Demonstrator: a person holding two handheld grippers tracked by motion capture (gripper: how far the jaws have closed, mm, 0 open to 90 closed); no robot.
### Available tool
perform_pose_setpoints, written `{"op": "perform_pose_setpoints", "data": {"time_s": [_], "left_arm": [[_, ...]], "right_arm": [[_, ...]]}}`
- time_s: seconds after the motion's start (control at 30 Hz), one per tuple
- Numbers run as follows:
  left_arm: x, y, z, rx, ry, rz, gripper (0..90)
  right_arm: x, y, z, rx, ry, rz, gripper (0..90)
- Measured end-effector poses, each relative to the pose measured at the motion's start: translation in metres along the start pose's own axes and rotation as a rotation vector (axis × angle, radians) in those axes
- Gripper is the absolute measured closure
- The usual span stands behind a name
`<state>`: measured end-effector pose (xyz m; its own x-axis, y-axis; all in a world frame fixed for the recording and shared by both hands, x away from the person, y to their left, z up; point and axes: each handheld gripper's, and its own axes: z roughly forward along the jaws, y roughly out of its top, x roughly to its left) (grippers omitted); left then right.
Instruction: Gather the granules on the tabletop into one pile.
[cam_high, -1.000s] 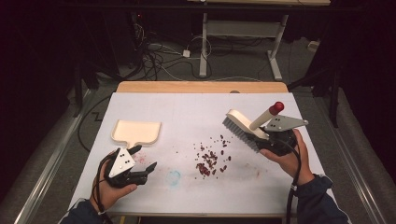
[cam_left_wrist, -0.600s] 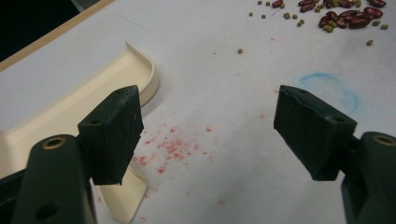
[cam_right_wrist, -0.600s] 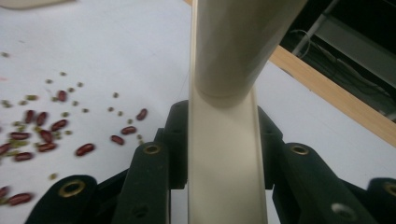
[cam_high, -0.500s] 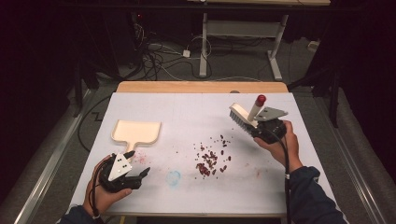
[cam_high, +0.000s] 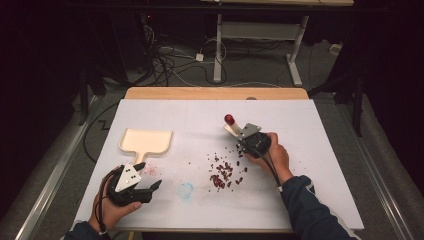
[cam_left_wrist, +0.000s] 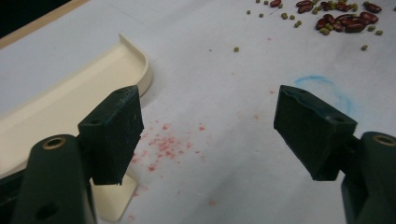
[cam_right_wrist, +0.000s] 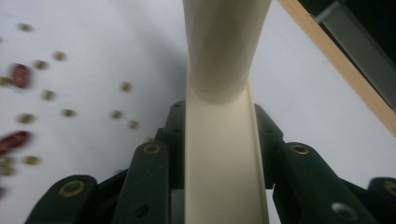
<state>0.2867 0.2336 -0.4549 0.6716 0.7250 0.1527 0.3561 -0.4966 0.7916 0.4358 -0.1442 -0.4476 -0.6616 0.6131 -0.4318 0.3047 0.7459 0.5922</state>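
Clamped in the right gripper's (cam_high: 248, 140) closed jaws, a cream plastic red-tipped brush (cam_right_wrist: 223, 140) is held beside scattered red beans (cam_high: 225, 172); the left gripper's (cam_high: 148, 176) jaws are spread wide, empty, near the table's (cam_high: 320, 150) front edge.

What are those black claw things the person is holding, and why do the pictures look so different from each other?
Those claws are grippers: hand tools with two black jaws that pinch things. A person holds one in each hand. One picture comes from a camera high above the table. The other two come from small cameras riding on the grippers, looking along their jaws.

The left gripper has open jaws with nothing between them, close to the handle of a cream dustpan. The right gripper is shut on a cream brush with a red tip on its handle. Spilled dark red beans and small green ones lie on the white tabletop, right by the brush.
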Motion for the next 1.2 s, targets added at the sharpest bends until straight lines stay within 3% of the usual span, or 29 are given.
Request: {"op": "perform_pose_setpoints", "data": {"time_s": [0.27,0.3,0.57,0.63,0.9,1.2], "left_arm": [[-0.001,0.0,-0.001,-0.001,0.007,0.01,22.9],[-0.001,0.0,-0.002,-0.005,0.006,0.012,22.9],[-0.003,0.0,0.0,0.011,0.015,0.032,22.9],[-0.002,0.0,0.0,0.003,0.018,0.04,22.9],[-0.004,0.0,0.0,0.011,0.016,0.034,22.9],[-0.004,0.0,0.002,0.022,0.012,0.038,22.9]], "right_arm": [[0.034,0.008,-0.012,-0.083,0.125,-0.071,67.3],[0.041,0.006,-0.016,-0.108,0.161,-0.093,67.2],[0.059,0.0,-0.034,-0.134,0.224,-0.189,66.7],[0.061,-0.002,-0.04,-0.136,0.231,-0.215,66.7],[0.055,-0.008,-0.054,-0.163,0.243,-0.231,67.4],[0.035,-0.002,-0.052,-0.208,0.215,-0.185,67.8]]}}
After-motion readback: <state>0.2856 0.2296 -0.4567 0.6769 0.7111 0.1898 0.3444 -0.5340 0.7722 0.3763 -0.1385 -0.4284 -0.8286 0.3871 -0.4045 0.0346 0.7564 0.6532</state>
